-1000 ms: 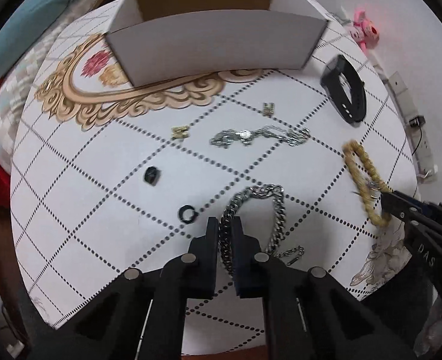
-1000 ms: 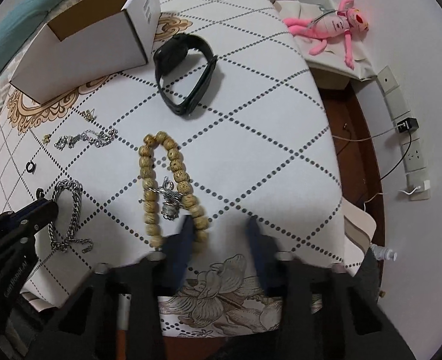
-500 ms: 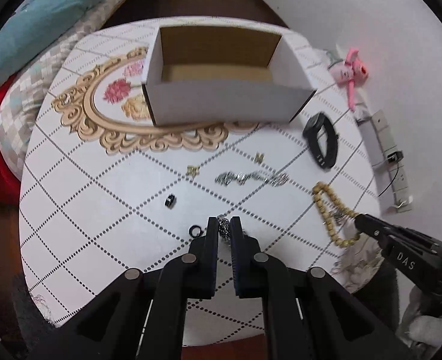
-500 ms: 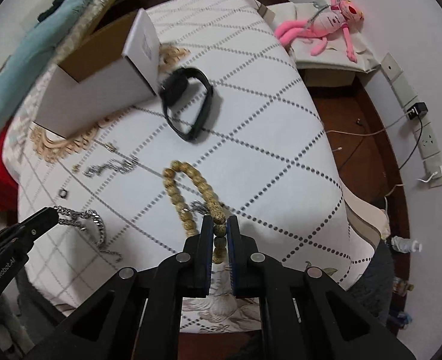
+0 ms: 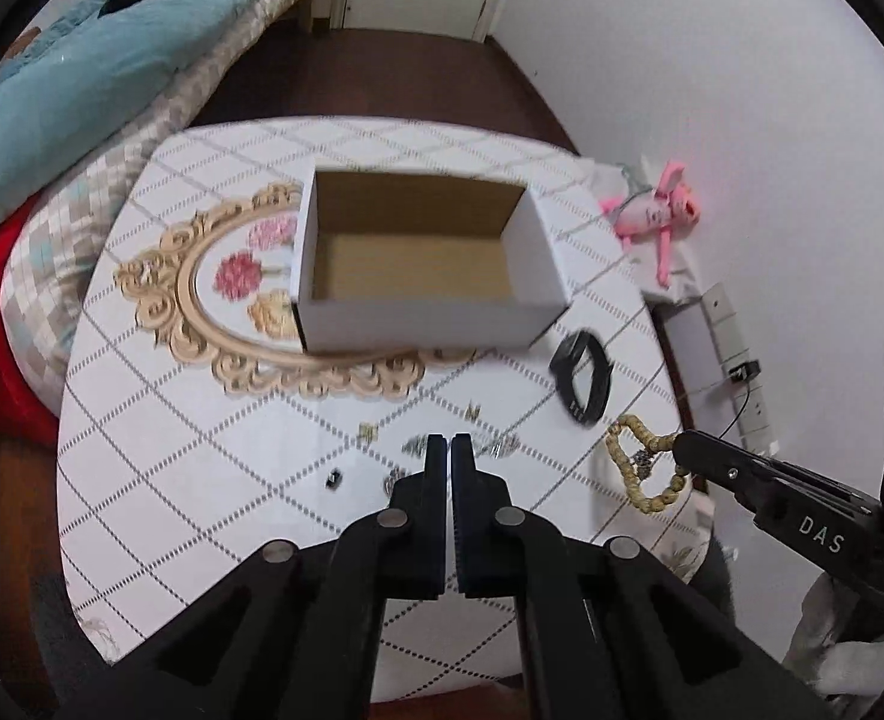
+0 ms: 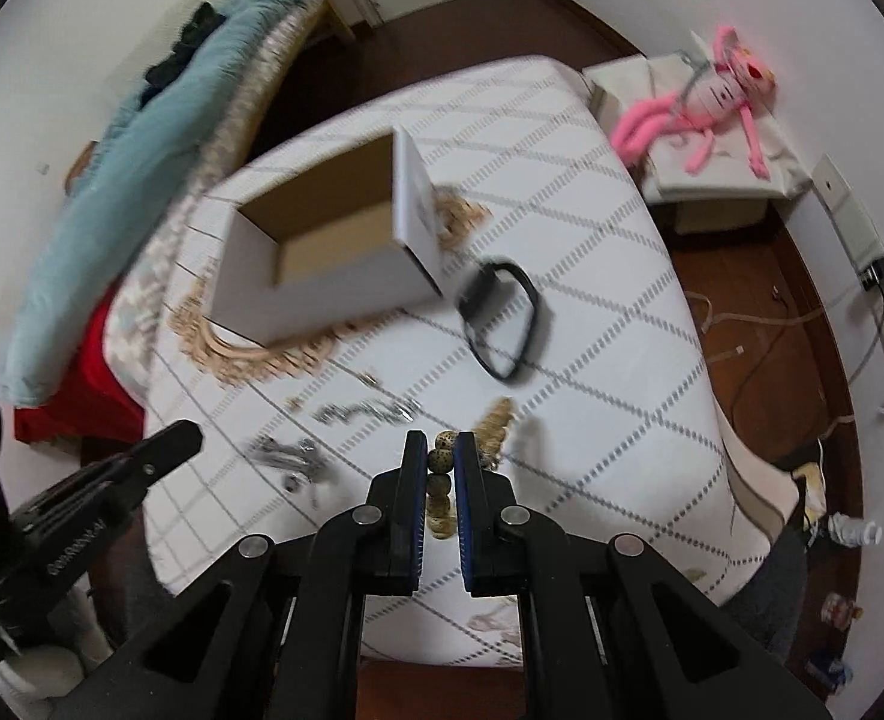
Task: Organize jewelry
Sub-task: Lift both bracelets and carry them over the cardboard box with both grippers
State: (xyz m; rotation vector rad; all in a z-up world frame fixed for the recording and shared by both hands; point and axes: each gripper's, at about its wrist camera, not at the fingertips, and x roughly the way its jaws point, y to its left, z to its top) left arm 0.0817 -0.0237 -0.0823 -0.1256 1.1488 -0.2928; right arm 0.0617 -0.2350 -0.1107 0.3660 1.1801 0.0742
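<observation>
Nearest the right wrist camera, the right gripper [image 6: 440, 462] is clamped on the tan wooden bead bracelet [image 6: 440, 483]; the loop dangles above the white diamond-patterned tablecloth [image 6: 592, 360], also visible from the left view [image 5: 643, 468]. The left gripper [image 5: 441, 450] has its jaws pressed nearly together. Whether the silver curb-chain bracelet [image 6: 286, 453] is pinched in them I cannot tell: the left view shows nothing between the fingers, and the right view is blurred there. Further out lie a thin silver chain [image 6: 364, 411], small gold earrings [image 5: 370, 432] and a black wristband [image 6: 502, 324]. Beyond them stands the open white cardboard box [image 5: 424, 267], empty.

Step in hand, as I read it: carry to box. Raise both loads above the near wall, centre over the opening, then release low so the beads don't bounce out. One side at a time avoids tangling.
</observation>
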